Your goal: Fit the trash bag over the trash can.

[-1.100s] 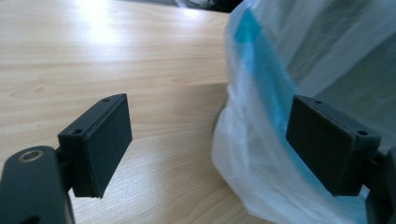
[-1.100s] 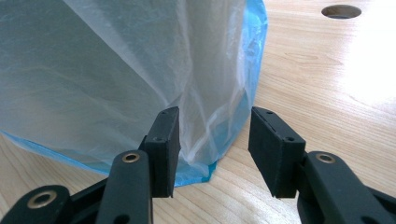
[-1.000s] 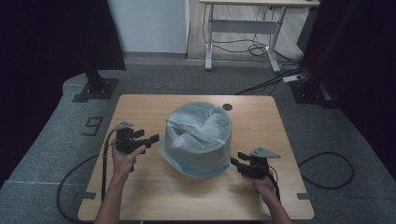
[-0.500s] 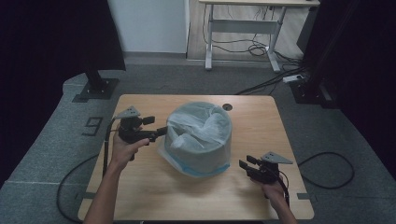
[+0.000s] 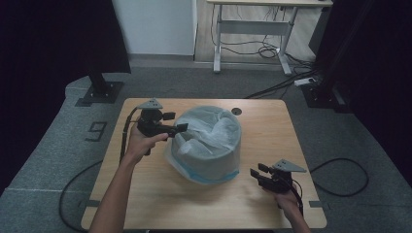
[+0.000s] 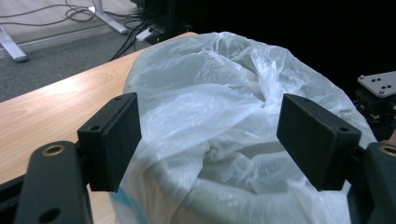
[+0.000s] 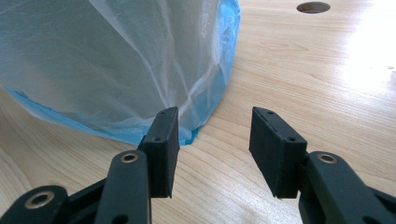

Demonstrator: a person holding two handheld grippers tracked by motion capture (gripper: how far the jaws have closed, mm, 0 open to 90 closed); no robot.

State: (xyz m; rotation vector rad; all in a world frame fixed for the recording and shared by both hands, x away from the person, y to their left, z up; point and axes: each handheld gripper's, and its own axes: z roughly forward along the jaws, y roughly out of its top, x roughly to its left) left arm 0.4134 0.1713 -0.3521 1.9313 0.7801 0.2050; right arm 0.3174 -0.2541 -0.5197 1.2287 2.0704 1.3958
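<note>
1. The bin (image 5: 209, 155) stands in the middle of the table (image 5: 272, 121), with a thin white bag (image 5: 206, 133) pulled over it.
2. The bag already hangs down the outside of the bin to the blue hem (image 7: 212, 116) near the table top. That part looks done.
3. The top of the bag is crumpled and loose inside the rim. I think it needs smoothing or pushing down.
4. The left gripper (image 5: 176, 122) is up at the bin's rim. Its jaws have just been closing a little, but they are wide apart, with bag plastic past them and nothing pinched.
5. The right gripper (image 5: 258, 175) sits low on the table, near the bin's bottom edge. Its jaws are apart and hold nothing.
</note>
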